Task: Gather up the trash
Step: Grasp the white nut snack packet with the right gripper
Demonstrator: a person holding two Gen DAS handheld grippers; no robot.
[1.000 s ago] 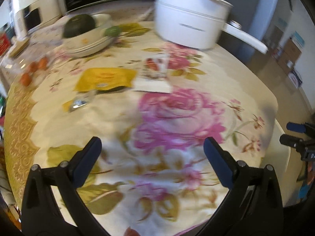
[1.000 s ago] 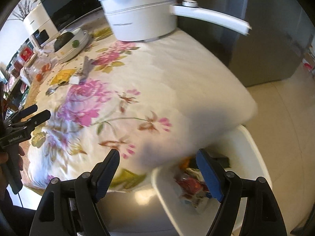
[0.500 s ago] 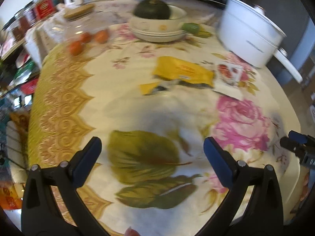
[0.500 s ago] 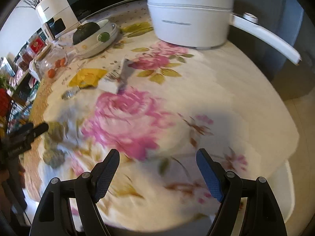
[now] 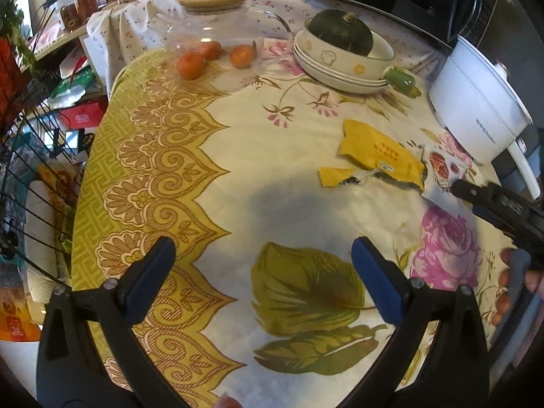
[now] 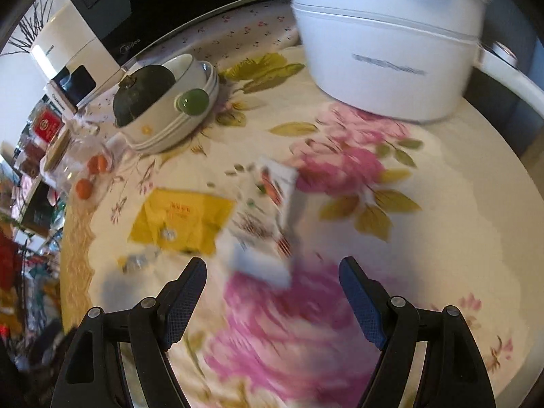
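Right hand-held gripper (image 6: 272, 292) — wide, empty

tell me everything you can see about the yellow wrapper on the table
The yellow wrapper is a flat, crinkly packet, plastic or foil by its look, with small printed text and a white label patch. It lies flat on the floral tablecloth, apparently torn open: a small yellow scrap lies just beside it with dark and clear bits. A white printed wrapper lies against its pot-side end; whether they overlap is unclear. Neither hand-held gripper touches it.
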